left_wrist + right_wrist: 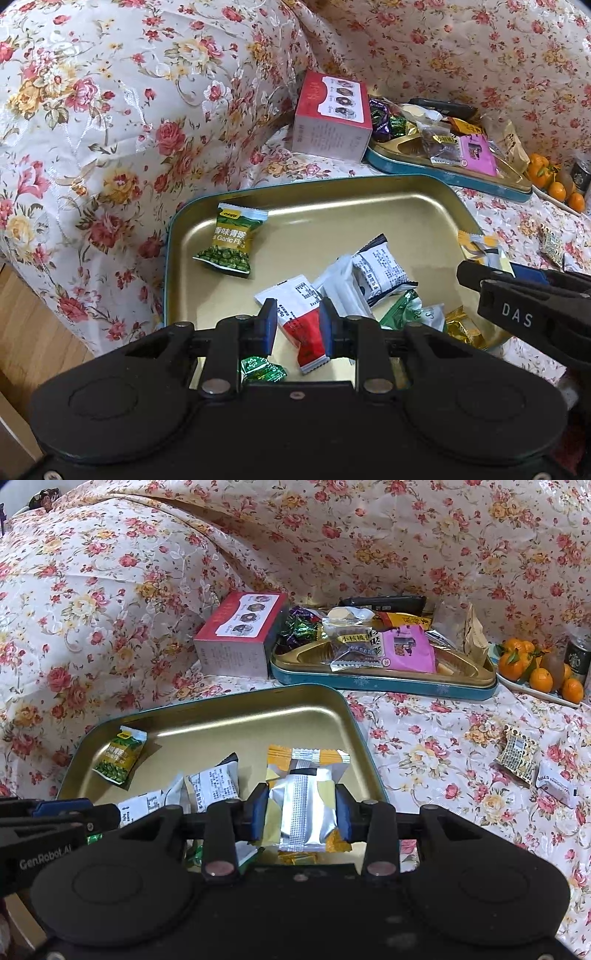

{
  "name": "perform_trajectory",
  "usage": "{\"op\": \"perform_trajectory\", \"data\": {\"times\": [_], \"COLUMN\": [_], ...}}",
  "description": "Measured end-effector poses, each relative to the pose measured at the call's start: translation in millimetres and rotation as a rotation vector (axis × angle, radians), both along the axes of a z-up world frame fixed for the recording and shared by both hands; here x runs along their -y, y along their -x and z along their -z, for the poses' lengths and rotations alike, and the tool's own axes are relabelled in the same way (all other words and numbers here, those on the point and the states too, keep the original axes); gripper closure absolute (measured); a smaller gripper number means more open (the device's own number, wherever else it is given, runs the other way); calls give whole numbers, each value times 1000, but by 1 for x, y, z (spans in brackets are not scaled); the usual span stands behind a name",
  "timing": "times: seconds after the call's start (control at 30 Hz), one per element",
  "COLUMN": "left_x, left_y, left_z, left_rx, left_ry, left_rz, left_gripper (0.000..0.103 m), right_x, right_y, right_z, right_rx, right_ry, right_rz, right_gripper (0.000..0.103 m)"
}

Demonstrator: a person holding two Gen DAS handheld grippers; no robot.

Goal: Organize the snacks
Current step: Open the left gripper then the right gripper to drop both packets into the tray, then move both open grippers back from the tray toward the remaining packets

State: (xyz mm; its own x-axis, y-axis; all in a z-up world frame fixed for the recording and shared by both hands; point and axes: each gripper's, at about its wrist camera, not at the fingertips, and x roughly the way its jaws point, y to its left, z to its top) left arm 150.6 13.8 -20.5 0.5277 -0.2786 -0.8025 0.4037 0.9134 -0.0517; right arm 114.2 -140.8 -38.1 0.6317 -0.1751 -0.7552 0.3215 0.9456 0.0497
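A gold tin tray lies on the flowered cloth and holds several wrapped snacks. A green garlic-pea packet sits at its far left, and black-and-white packets lie in the middle. My left gripper hovers low over the near part of the tray. It is open, with a red-and-white packet lying on the tray between its fingers. My right gripper is shut on a silver, yellow and orange packet, held upright above the tray's near right side.
Behind the tray stand a red box and a teal tin piled with mixed snacks. Oranges and a dark can are at the far right. Two loose packets lie on the cloth to the right. Wooden floor shows at the left.
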Motion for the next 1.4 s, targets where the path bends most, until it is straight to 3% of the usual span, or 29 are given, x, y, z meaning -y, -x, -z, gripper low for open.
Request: {"op": "perform_trajectory", "data": {"times": [0.93,1.23,1.4], "left_x": [7,21,30], "left_y": [15,31,49], "left_z": [-8,-9,-14], "left_rx": [42,91,115], "left_ry": [-11,-24,7], "left_rz": [33,97,171], "left_gripper": [68,68,68], "right_x": [-11,7,33], "right_y": [25,58,87], "right_z": [-17,-26,-25], "right_rx": [36,62,67], "right_ry": [12,8,2], "right_rz": [-8,31,94], "right_gripper": [60,60,60]}}
